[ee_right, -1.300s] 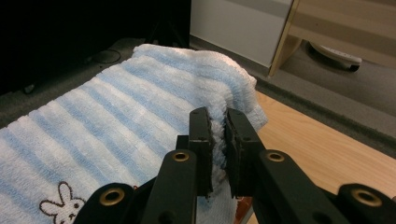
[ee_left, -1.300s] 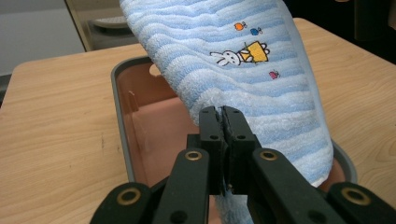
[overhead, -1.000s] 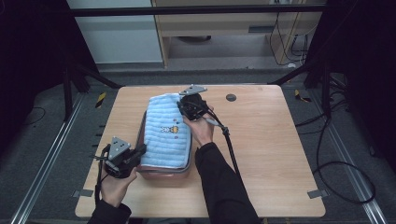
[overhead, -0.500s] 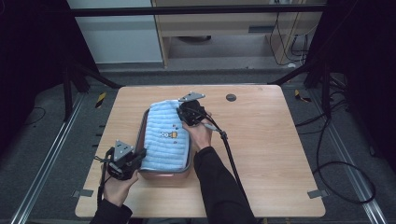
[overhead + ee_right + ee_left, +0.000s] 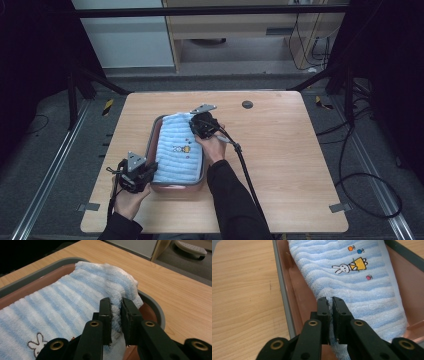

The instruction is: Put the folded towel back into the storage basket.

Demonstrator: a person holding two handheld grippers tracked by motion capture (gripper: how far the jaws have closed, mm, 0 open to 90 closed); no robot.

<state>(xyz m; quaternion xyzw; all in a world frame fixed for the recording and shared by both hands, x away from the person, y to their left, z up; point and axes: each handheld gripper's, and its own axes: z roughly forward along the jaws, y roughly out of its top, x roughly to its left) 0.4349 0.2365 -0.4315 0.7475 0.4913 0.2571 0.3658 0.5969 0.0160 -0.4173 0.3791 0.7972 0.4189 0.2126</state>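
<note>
Light wooden table standing on grey floor — bearing a grey-rimmed pinkish tray left of centre. Lying apart near the far edge — a small dark round disc, too small for identifying.

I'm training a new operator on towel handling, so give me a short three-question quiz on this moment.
1. True or false: the blue striped towel lies flat on the bare table, outside any container.
2. Which corner of the towel does the left claw have between its jaws?
A. the near corner, at the person's end of the tray
B. the far corner, by the black disc
C. none
3. Fill in: the picture on the towel shows a white ____ beside a yellow shape.

Key
1. False: it lies in the pink tray with the grey rim.
2. A; the right claw has the far corner. Both claws have just begun opening, with cloth between the jaws.
3. rabbit
</note>
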